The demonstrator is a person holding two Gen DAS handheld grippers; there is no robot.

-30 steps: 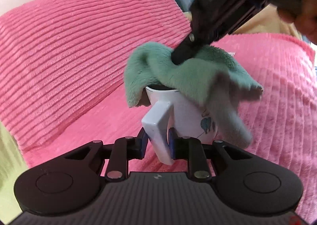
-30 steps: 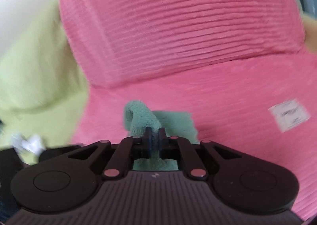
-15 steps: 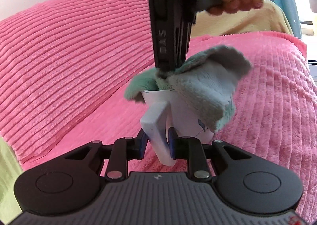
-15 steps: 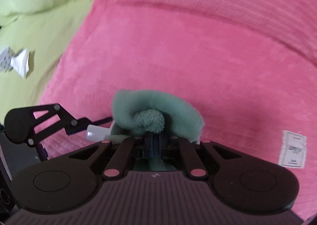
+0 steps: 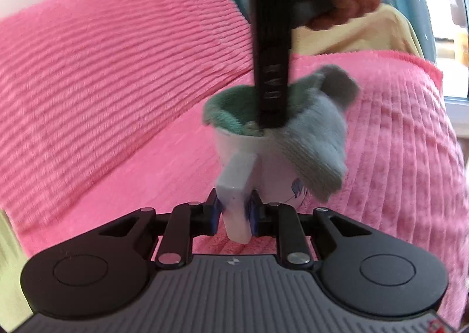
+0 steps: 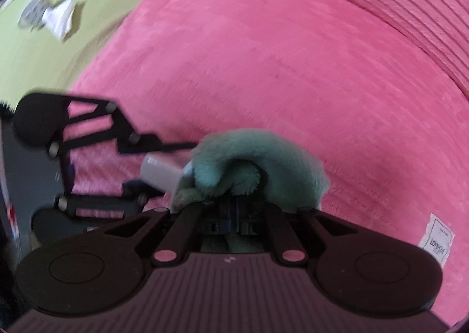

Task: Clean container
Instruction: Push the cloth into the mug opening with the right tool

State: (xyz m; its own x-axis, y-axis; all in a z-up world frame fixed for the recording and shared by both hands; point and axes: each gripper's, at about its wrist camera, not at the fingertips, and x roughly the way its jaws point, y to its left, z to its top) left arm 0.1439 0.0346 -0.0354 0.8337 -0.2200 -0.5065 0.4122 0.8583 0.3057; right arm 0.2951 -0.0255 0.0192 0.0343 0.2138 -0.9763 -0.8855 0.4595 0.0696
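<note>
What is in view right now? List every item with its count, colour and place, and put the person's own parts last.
mug: one, white with a small blue print, held above the pink cover by its handle
cloth: one, teal and grey, stuffed into the mug mouth and draped over its rim
pink cover: one, ribbed plush, under and behind the mug
label: one, white, on the pink cover's lower right in the right wrist view
green sheet: one, beside the pink cover
crumpled paper: one, white, on the green sheet
left gripper: black, shut on the mug handle
right gripper: black, shut on the cloth, pushed down into the mug
hand: one, gripping the right gripper's body
</note>
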